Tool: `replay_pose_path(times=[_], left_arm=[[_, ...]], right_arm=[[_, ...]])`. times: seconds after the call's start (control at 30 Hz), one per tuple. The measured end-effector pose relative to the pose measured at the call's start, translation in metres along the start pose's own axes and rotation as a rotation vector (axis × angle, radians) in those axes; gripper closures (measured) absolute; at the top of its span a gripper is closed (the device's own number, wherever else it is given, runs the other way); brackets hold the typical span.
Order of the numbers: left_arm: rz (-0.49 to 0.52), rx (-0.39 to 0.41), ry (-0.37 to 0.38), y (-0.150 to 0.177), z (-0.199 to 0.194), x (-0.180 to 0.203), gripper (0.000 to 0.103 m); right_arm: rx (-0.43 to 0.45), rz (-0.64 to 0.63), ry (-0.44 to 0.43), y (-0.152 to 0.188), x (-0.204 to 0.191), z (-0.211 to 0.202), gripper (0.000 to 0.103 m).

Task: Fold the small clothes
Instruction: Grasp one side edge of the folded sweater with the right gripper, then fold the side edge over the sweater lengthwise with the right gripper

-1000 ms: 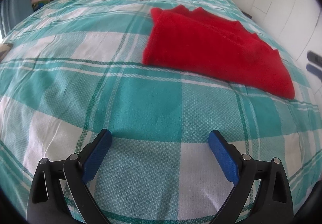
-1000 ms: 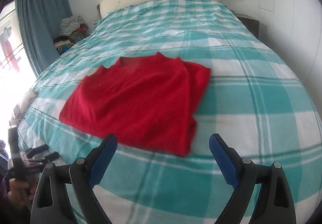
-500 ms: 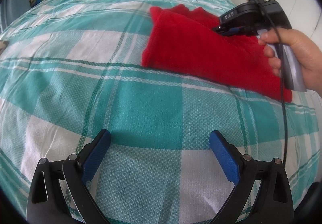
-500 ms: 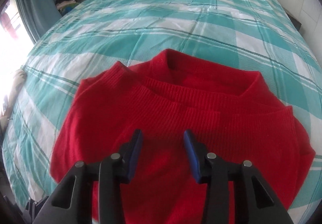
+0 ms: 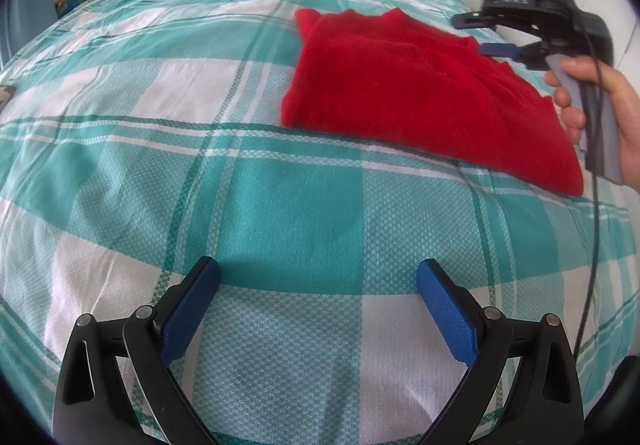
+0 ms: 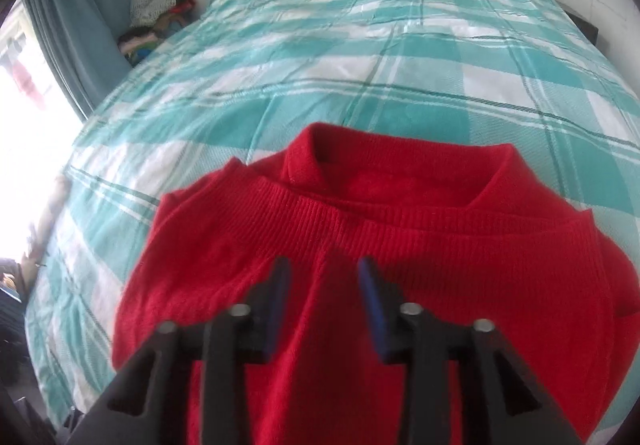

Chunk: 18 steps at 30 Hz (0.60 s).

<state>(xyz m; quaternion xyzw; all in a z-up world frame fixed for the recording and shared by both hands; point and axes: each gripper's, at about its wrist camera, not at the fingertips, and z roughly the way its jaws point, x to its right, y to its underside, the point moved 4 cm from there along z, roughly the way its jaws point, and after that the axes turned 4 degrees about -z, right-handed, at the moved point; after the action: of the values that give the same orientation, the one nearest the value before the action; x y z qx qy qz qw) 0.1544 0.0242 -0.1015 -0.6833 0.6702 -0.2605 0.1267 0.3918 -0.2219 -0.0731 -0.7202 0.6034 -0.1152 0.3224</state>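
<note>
Left gripper [image 5: 318, 285] spread wide, empty, over bedspread [image 5: 280, 213]. Right gripper [image 6: 324, 277] half-closed over red sweater [image 6: 400, 245], gripping nothing.

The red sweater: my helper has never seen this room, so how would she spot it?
Find the bed with the teal-and-white checked cover. The red sweater lies folded flat on it, ribbed collar toward the headboard, with the right gripper over it. It is the only garment on the bed; other clothes are piled beside the curtain.
</note>
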Motion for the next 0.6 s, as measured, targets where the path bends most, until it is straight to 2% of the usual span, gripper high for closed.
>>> replay_pose_path(times=[0.13,0.2,0.27,0.37,0.43,0.5,0.53,0.57,0.6], left_arm=[[-0.008,-0.007,-0.003,0.002,-0.002,-0.001,0.004],[-0.009,-0.009,-0.007,0.002,-0.002,0.000,0.004],[-0.005,-0.008,-0.013,0.004,-0.002,0.001,0.004],[0.001,-0.004,-0.019,0.005,-0.002,0.002,0.004],[0.002,0.000,-0.020,0.006,-0.002,0.002,0.003],[0.004,0.003,-0.019,0.006,-0.003,0.002,0.003],[0.004,0.005,-0.018,0.007,-0.003,0.001,0.003],[0.002,0.005,-0.018,0.007,-0.003,0.001,0.003],[-0.001,0.005,-0.019,0.007,-0.004,0.000,0.003]], right_arm=[[0.075,0.068,0.081,0.021,0.060,-0.064,0.034],[0.079,0.130,0.133,0.045,0.096,-0.085,0.033],[0.054,0.192,0.146,0.073,0.123,-0.095,0.032],[0.034,0.284,0.043,0.103,0.143,-0.092,0.032],[0.034,0.330,-0.054,0.110,0.145,-0.082,0.032],[0.031,0.371,-0.102,0.110,0.145,-0.068,0.032],[0.031,0.375,-0.107,0.108,0.143,-0.062,0.036],[0.009,0.363,-0.080,0.105,0.139,-0.056,0.067],[-0.018,0.357,-0.028,0.103,0.137,-0.052,0.091]])
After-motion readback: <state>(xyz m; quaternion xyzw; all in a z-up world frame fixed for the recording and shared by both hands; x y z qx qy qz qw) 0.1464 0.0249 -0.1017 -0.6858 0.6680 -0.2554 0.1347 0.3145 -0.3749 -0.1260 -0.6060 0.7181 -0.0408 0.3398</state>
